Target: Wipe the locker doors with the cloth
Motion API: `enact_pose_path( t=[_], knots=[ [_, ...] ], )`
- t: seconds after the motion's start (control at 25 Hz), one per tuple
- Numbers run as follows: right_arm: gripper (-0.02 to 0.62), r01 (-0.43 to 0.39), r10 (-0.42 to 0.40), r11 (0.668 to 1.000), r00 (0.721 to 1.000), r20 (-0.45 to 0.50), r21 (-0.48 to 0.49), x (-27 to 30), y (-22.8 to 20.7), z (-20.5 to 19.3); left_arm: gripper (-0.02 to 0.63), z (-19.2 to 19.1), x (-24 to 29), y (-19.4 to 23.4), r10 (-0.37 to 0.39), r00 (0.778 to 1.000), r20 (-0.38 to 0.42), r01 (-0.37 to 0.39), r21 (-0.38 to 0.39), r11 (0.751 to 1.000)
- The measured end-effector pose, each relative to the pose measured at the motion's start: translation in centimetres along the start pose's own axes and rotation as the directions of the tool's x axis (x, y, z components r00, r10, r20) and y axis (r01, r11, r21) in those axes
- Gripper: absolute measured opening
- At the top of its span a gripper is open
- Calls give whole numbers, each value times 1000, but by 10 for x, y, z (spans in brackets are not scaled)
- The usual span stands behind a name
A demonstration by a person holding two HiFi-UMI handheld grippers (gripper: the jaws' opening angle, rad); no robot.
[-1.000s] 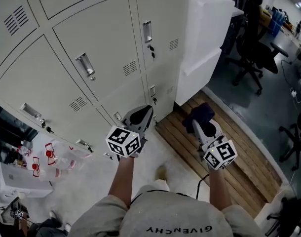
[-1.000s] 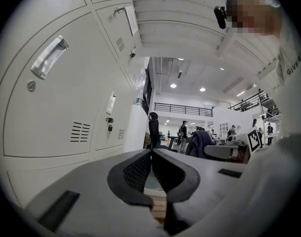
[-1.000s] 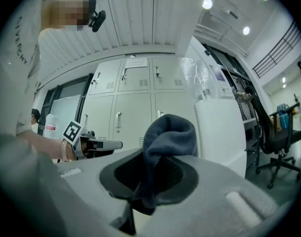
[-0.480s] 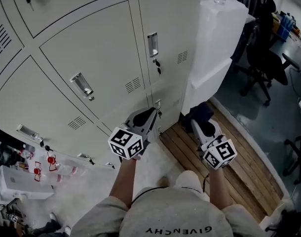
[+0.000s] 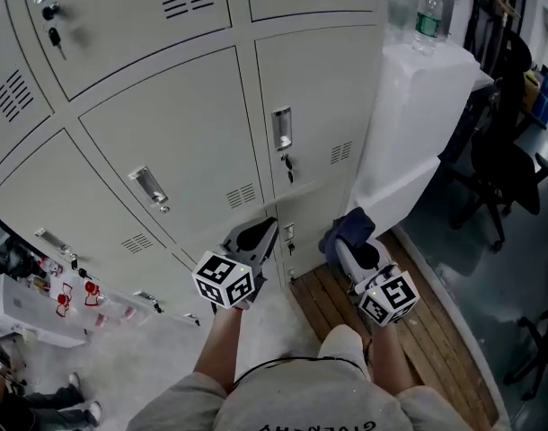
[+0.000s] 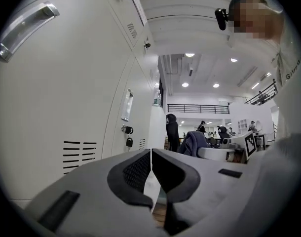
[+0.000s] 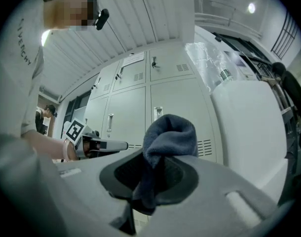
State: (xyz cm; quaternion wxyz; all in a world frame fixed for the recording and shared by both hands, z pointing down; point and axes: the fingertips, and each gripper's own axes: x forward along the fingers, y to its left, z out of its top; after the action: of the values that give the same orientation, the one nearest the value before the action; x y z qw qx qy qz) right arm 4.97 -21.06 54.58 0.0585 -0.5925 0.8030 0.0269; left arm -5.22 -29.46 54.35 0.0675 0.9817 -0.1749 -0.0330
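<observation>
A bank of pale grey locker doors (image 5: pixel 184 142) with chrome handles, vents and padlocks fills the upper left of the head view. My right gripper (image 5: pixel 350 238) is shut on a dark blue cloth (image 5: pixel 346 227), bunched over its jaws (image 7: pixel 168 137), just short of the lowest right locker door (image 5: pixel 310 218). My left gripper (image 5: pixel 260 232) is shut with nothing between its jaws (image 6: pixel 151 169). It is held close to the lower doors, beside a padlock (image 6: pixel 129 142).
A white cabinet (image 5: pixel 409 124) with a water bottle (image 5: pixel 428 16) on top stands right of the lockers. Wooden planks (image 5: pixel 418 330) cover the floor below. Office chairs (image 5: pixel 503 178) are at the right, bottles and clutter (image 5: pixel 67 299) at the lower left.
Both grippers have moved closer to the lockers and a little higher along them. The head view has tilted up, bringing upper doors and the water bottle into sight.
</observation>
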Motion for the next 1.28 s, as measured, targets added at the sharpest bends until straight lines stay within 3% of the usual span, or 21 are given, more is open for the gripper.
enact_pose_path(
  t=[0.2,0.36,0.52,0.68,0.84,0.96,1.12,1.28],
  knots=[
    [51,-120,120,993,993,-2,13,6,-37,18,8,17,32,-6,114,993,39,-112,-37,993],
    [51,-232,232,973,973,-3,0,14,-58,44,8,43,57,-16,202,978,54,-203,-3,979],
    [51,-357,357,934,934,-12,-23,16,-66,74,8,64,70,-32,284,956,70,-286,11,958],
    [51,-460,460,888,888,-3,-19,18,-71,105,8,85,72,-43,385,919,84,-385,-22,923],
    [51,-522,523,852,852,10,-50,28,-71,144,8,119,75,-53,415,905,92,-415,-28,910],
    [51,-563,566,823,824,27,-75,40,-64,171,8,152,74,-54,441,891,108,-445,13,895],
    [51,-579,589,806,806,63,-124,58,-60,203,8,188,79,-52,467,876,119,-479,98,873],
    [51,-600,618,782,782,86,-168,77,-55,234,8,217,79,-43,481,864,149,-497,98,862]
  ],
)
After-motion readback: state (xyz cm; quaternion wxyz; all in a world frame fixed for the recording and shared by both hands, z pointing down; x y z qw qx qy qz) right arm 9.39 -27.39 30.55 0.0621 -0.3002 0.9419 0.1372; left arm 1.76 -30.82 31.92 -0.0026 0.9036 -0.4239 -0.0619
